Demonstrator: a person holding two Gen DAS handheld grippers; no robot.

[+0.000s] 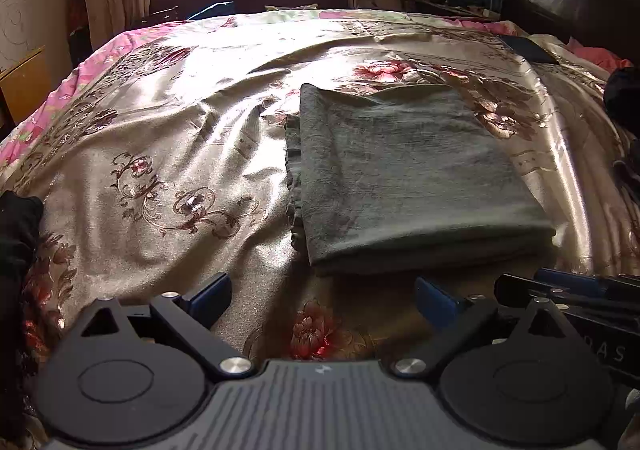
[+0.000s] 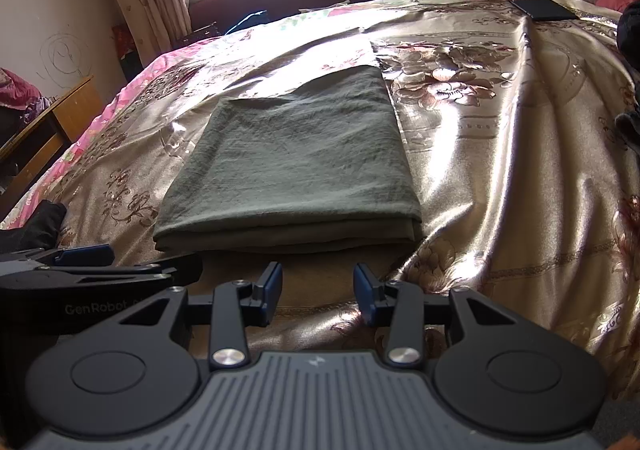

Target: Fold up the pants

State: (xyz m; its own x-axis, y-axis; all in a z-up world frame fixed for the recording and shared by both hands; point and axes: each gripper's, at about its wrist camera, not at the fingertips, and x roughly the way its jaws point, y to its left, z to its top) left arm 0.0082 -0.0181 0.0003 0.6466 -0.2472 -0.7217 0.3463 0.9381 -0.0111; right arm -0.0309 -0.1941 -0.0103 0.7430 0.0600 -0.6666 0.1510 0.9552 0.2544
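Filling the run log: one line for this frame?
pants: folded rectangle, flat on bed | left claw: open, empty | right claw: open, empty, short of near edge

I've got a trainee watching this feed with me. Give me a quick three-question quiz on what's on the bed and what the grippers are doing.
1. True or false: the green pants lie folded into a flat rectangle on the floral bedspread.
2. Which is right? A) both grippers grip the pants; B) the left gripper and right gripper are open and empty, just short of the near fold; C) only the right one holds cloth.
3. What dark flat thing lies on the far right of the bed, apart from the pants?

Key: 1 true; 2 B; 3 a dark rectangular item, possibly a phone or tablet.
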